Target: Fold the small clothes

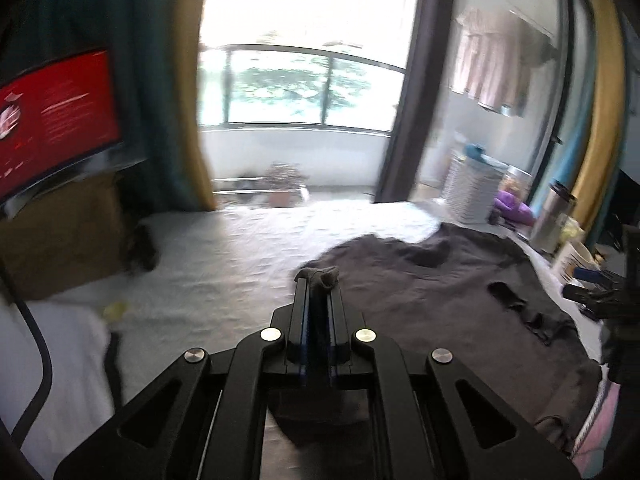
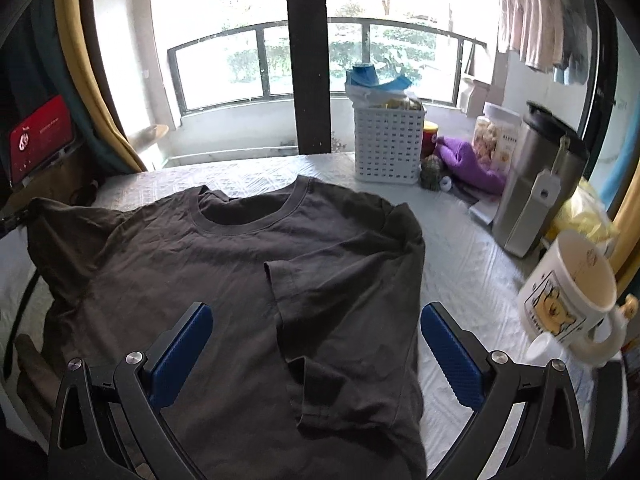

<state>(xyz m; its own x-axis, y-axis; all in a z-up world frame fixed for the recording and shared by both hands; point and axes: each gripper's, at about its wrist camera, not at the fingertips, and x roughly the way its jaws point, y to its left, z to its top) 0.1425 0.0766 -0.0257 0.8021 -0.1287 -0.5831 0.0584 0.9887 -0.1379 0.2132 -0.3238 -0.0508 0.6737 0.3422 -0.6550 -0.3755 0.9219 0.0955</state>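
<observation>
While its jaws clamp tight on a pinch of dark fabric, the left gripper (image 1: 318, 276) points over a pale quilted table cover (image 1: 240, 248) in the left wrist view, a nub of the dark grey T-shirt (image 1: 440, 292) poking out at the tips. The rest of the shirt spreads to the right of the gripper. Far beyond, a balcony railing (image 1: 296, 52) stands against bright daylight; a red screen (image 1: 56, 116) glows at far left, and a white basket (image 1: 472, 188) sits at far right.

In the right wrist view, the right gripper (image 2: 316, 332) hangs with its blue-padded fingers (image 2: 182, 352) spread wide and holding nothing, over the near half of the T-shirt (image 2: 224, 260). The shirt lies front-up, neckline toward the window, its right sleeve folded in across the chest. A white basket (image 2: 388, 144), a purple cloth (image 2: 468, 164), a steel flask (image 2: 536, 184) and a cartoon mug (image 2: 568, 296) line the table's right side.
</observation>
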